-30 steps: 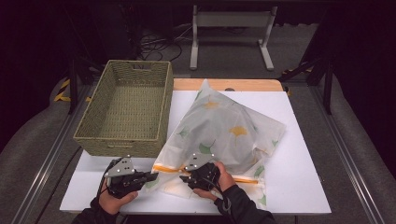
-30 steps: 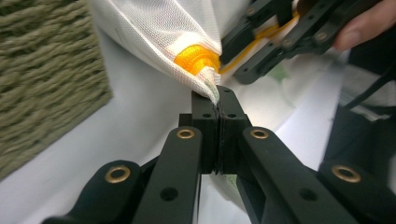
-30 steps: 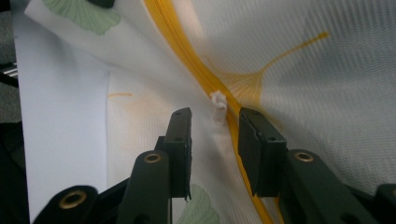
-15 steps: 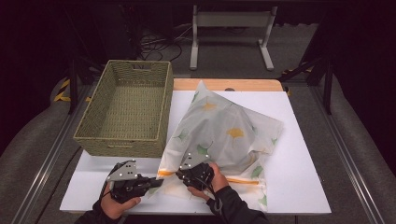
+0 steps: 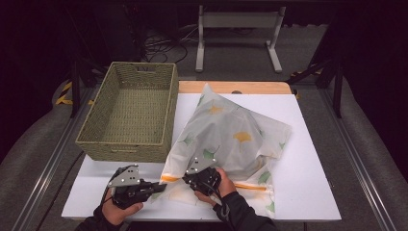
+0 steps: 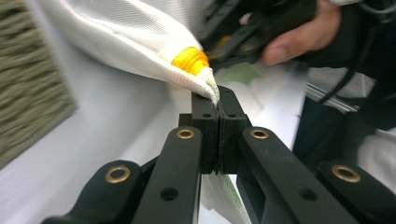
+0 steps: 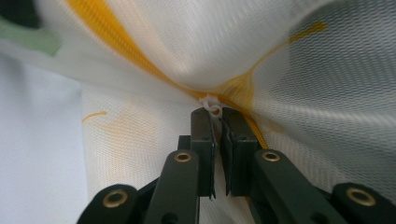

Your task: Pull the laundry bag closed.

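Observation:
A white mesh bag (image 5: 235, 134) printed with green and yellow leaves lies on the white table top (image 5: 308, 159). An orange zipper (image 5: 250, 186) runs along its near edge. My left gripper (image 5: 162, 185) is shut on the bag's corner (image 6: 140, 42), just past the zipper's orange end (image 6: 190, 59); the jaws (image 6: 218, 100) pinch the fabric flat. My right gripper (image 5: 188, 179) is a little to the right of it on the zipper. Its jaws (image 7: 215, 114) have just been closing and now pinch the small white zipper pull (image 7: 211, 102).
A woven green basket (image 5: 130, 113) stands empty at the left of the table, its near wall just beyond the left gripper. A wooden strip (image 5: 240, 87) borders the table's far edge. The bag covers the middle and right; bare white surface lies to the right of it.
The right hand has edged slightly left along the zipper and the bag's near edge has bunched a little. The left gripper has kept still on the corner.

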Demonstrator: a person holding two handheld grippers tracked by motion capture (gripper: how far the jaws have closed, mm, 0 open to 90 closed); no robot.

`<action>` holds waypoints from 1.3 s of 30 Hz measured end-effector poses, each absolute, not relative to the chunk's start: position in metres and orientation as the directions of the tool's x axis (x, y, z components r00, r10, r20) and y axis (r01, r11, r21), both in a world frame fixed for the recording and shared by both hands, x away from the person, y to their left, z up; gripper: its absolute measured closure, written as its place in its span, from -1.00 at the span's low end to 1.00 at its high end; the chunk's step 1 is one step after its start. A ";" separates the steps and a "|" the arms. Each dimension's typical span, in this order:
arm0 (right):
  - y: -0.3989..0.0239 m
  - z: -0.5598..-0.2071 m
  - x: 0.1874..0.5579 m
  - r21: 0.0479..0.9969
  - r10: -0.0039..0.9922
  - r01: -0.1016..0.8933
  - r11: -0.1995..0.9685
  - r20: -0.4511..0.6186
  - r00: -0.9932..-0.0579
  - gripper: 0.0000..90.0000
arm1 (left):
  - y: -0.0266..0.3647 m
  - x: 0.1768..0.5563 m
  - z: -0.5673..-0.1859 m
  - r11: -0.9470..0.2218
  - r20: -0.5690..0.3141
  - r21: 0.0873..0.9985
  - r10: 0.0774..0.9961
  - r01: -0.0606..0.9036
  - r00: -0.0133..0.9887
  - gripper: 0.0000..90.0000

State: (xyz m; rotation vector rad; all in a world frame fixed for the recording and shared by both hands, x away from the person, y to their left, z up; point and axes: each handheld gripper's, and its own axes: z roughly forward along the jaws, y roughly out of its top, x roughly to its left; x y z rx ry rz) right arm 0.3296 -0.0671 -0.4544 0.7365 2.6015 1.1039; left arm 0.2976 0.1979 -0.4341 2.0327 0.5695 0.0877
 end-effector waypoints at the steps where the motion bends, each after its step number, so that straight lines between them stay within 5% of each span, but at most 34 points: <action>1: -0.068 -0.453 0.329 0.720 0.524 0.363 0.592 -0.001 -0.852 0.88 | 0.201 0.300 -0.434 -0.412 -0.154 0.841 0.440 0.351 0.885 0.96; 20: -0.092 -0.443 0.318 0.661 0.494 0.335 0.672 -0.063 -0.867 0.89 | 0.211 0.305 -0.434 -0.434 -0.110 0.829 0.493 0.354 0.863 0.96; 39: -0.185 -0.438 0.294 0.624 0.592 0.415 0.662 -0.094 -0.801 0.89 | 0.227 0.309 -0.439 -0.458 -0.080 0.808 0.538 0.371 0.839 0.96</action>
